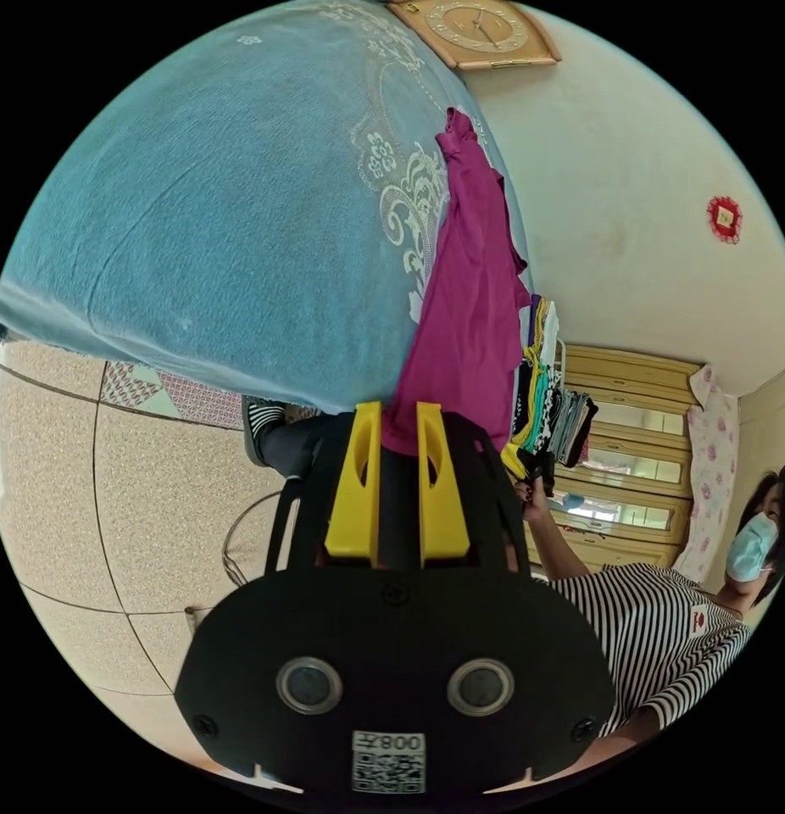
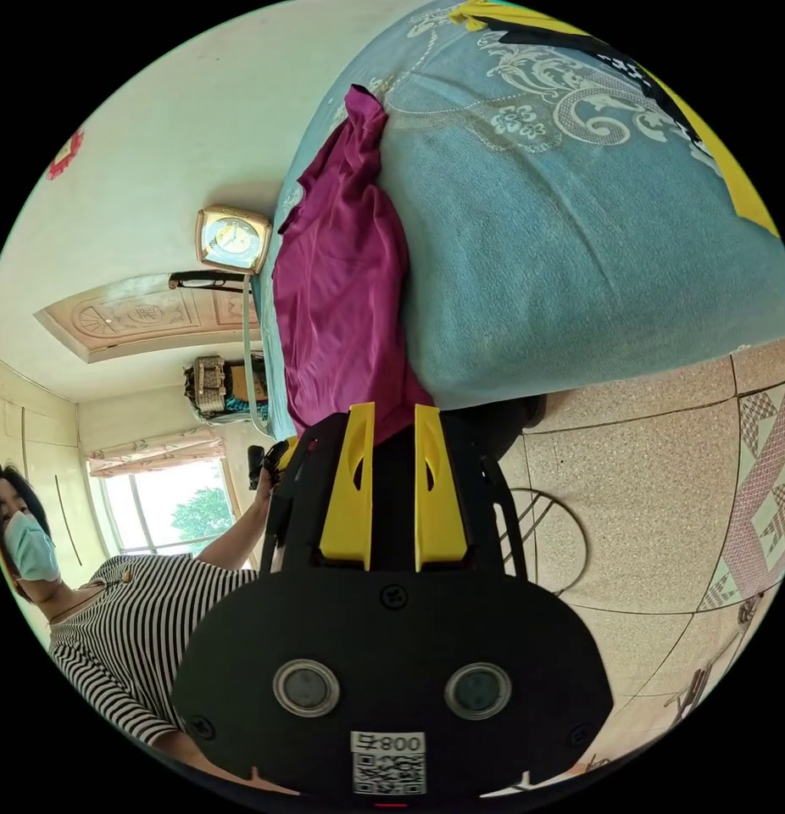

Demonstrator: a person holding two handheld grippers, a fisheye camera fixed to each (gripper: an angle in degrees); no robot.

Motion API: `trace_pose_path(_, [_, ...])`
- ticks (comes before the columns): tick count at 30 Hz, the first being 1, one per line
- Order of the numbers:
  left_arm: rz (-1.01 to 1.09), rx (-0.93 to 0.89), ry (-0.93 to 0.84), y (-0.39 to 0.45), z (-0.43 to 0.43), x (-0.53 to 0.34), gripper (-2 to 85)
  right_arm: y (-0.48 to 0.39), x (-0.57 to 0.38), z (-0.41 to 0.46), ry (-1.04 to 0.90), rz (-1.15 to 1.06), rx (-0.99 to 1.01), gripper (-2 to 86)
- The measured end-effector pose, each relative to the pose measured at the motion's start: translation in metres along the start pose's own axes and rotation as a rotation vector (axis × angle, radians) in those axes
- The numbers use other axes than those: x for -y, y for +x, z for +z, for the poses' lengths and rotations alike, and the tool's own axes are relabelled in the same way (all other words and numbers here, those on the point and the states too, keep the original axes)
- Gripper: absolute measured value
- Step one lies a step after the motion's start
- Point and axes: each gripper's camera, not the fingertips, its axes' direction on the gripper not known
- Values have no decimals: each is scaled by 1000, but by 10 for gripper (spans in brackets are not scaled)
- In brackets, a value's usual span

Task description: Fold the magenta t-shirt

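Left gripper view: left gripper (image 1: 398, 420) clamps magenta t-shirt (image 1: 469, 314); right gripper (image 2: 393, 422) likewise, garment stretched lengthwise across blue bedspread (image 1: 214, 212).

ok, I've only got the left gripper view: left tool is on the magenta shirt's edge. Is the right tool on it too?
Observer: Yes. In the right gripper view the right tool is shut on the magenta t-shirt, with the fabric running in between its jaws.
Operator: Anything else on the bed over there?
Observer: A yellow and black garment lies at the far end of the blue bedspread, well apart from the shirt.
Operator: What's behind the person on that side?
Observer: A bright window, just past the person's striped top.
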Motion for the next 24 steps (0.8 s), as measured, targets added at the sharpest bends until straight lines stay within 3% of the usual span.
trace_pose_path(14, [-21, -39, -13, -34, -13, 17, 21, 46, 17, 0, 35, 52, -14, 17])
trace_pose_path(24, [90, -213, 121, -26, -70, -1, 13, 40, -13, -62, 140, -99, 185, 2])
